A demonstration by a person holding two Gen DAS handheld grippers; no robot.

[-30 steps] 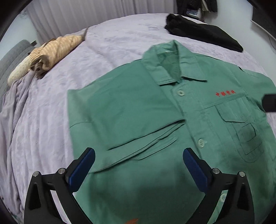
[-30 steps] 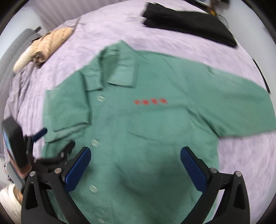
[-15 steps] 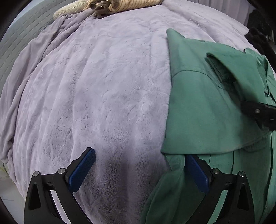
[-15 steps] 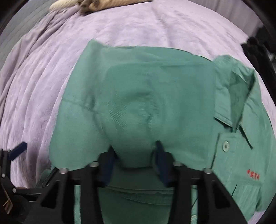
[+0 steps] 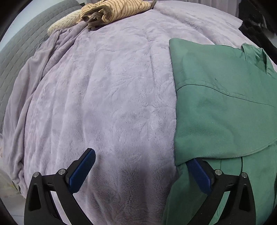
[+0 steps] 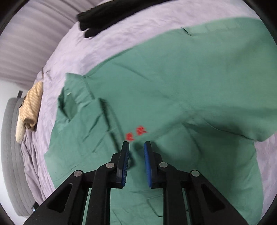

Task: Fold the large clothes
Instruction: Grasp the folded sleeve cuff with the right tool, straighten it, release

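The left hand-held gripper (image 5: 141, 170) points steeply down over the bed (image 5: 103, 97), its 2 blue-padded fingers (image 5: 81, 173) spread wide apart. The left finger hovers above bare lilac blanket; the right finger's tip is tucked under the folded edge of the green shirt (image 5: 225, 112), with nothing pinched between the pads. In this view the shirt lies on the right half of the blanket, 1 sleeve folded in over its body so that a straight vertical edge faces the bare blanket. A striped tan cloth (image 5: 117, 9) is bunched at the far edge of the bed, next to a grey quilted headboard (image 5: 15, 52).

The right hand-held gripper (image 6: 136, 147) also tilts steeply downward, rolled so that the bed runs diagonally across its view. Its jaws have just been closing and now stand close together with a narrow gap; no fabric shows between the pads, and the shirt lies below them. The fingertips hang over the shirt's chest, just beside the red lettering (image 6: 136, 133). From here the shirt (image 6: 190, 86) spreads flat across the blanket, collar toward the left and the other sleeve stretched out to the upper right. A black garment (image 6: 103, 15) lies at the far edge of the bed, well apart from the shirt. This view is blurred.
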